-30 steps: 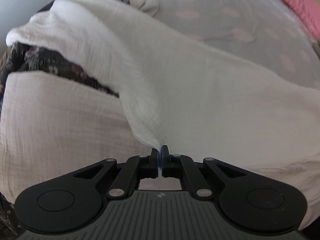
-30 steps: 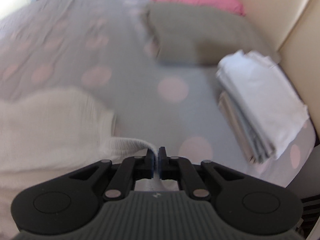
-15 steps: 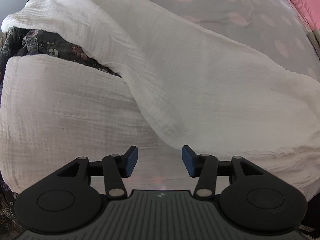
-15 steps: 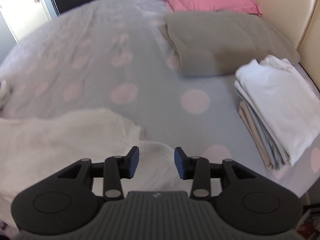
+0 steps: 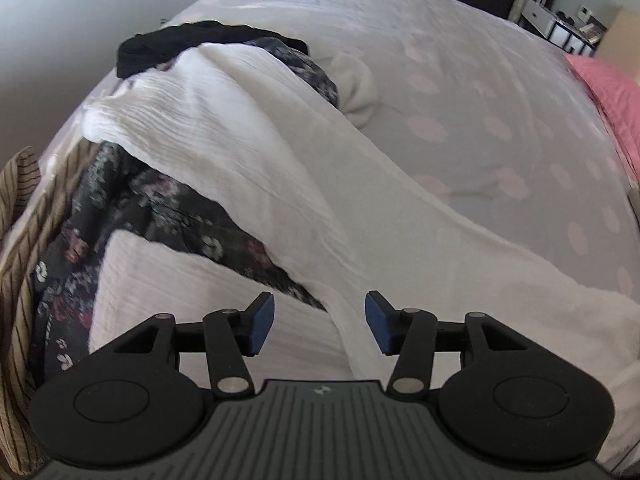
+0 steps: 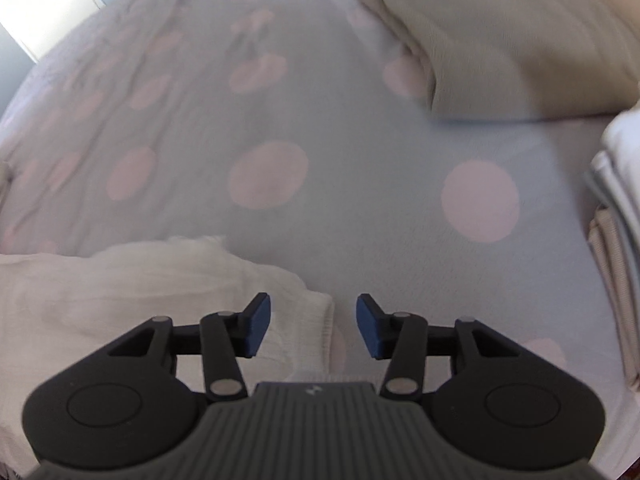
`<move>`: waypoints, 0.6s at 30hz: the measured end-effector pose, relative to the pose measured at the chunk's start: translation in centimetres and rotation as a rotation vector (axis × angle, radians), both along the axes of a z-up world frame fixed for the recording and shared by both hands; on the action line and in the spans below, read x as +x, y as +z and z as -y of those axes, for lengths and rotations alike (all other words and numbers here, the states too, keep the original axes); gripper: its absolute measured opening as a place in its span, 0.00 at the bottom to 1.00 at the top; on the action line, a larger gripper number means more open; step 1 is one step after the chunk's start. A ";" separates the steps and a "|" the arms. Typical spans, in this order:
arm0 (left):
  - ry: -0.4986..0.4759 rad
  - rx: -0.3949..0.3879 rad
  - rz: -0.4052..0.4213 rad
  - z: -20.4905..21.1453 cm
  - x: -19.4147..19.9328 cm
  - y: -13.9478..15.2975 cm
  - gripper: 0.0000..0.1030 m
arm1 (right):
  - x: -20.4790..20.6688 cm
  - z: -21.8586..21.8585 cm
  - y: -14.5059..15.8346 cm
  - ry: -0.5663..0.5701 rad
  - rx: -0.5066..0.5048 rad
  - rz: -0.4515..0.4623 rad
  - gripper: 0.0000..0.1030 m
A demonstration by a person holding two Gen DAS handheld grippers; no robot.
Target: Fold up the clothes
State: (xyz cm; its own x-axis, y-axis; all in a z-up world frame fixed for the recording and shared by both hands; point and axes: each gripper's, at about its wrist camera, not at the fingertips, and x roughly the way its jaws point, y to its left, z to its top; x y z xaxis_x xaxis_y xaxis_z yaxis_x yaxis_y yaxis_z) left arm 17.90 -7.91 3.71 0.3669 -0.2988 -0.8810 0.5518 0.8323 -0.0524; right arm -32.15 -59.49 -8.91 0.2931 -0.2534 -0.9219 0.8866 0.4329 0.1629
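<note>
A white crinkled garment (image 5: 280, 184) lies spread on the bed, folded over itself in a long band, draped partly across a dark floral garment (image 5: 160, 208). My left gripper (image 5: 320, 316) hovers above it, open, with a fold of the cloth below the gap and nothing pinched. In the right wrist view the garment's end (image 6: 140, 292) lies at the lower left, its ribbed edge under the gap of my right gripper (image 6: 313, 320). The right jaws are opening and the pads touch no cloth.
The bed cover (image 6: 320, 120) is grey with pink dots. A black garment (image 5: 168, 44) and a striped tan one (image 5: 20, 240) lie at the left. A grey pillow (image 6: 520, 32), a pink pillow (image 5: 608, 92) and a stack of folded clothes (image 6: 620, 200) are at the right.
Both grippers were shut on the white garment's edge and have let it go. The left one rose away from the cloth; the right one shifted, with the folded stack now at the frame's edge.
</note>
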 end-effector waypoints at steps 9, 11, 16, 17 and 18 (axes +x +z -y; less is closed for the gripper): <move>0.288 -0.027 0.168 -1.5 8.4 0.4 0.47 | 2.3 0.2 -2.2 0.021 -0.023 -0.019 0.16; 0.345 -0.042 0.196 -2.1 9.7 0.2 0.47 | 2.5 0.1 -1.4 0.022 -0.056 -0.032 0.15; 0.452 -0.097 0.214 -3.4 12.4 -0.8 0.39 | 2.1 1.5 1.6 -0.020 -0.145 -0.043 0.12; 0.469 -0.104 0.202 -3.5 12.7 -1.0 0.29 | 2.1 2.0 2.2 -0.029 -0.160 -0.043 0.12; 0.473 -0.102 0.204 -3.4 12.8 -1.1 0.11 | 2.1 2.6 2.9 -0.037 -0.175 -0.043 0.11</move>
